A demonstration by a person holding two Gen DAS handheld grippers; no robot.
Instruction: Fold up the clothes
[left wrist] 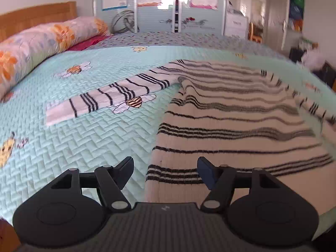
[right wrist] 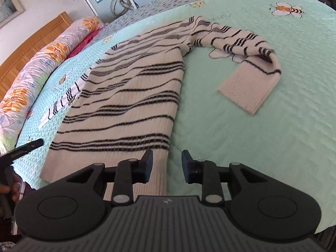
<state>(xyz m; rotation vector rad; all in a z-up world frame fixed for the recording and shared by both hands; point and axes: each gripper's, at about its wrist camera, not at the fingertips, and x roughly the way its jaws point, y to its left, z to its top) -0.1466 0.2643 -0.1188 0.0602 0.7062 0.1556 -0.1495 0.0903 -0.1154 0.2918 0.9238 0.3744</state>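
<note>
Sweater: a cream knit with dark horizontal stripes is laid flat on the bed, its hem toward the cameras and its body running away toward the far side.
Left sleeve: it is stretched out straight from the shoulder across the quilt, toward the pillow side.
Right sleeve: it is bent back on itself, and its ribbed cuff is pointed toward the near edge of the bed.
Quilt: a mint-green stitched cover printed with cartoon bees is spread under the garment.
Bolster: a long floral pillow is set along the wooden headboard.
Left gripper: the jaws are held wide apart above the sweater's left hem corner; no fabric is seen pinched between them.
Right gripper: the jaws are parted by a moderate gap over the right hem edge; the left finger is seen over the ribbing, though contact with the cloth cannot be confirmed from this angle.
Background: mirrored wardrobe doors are seen blurred beyond the bed.
</note>
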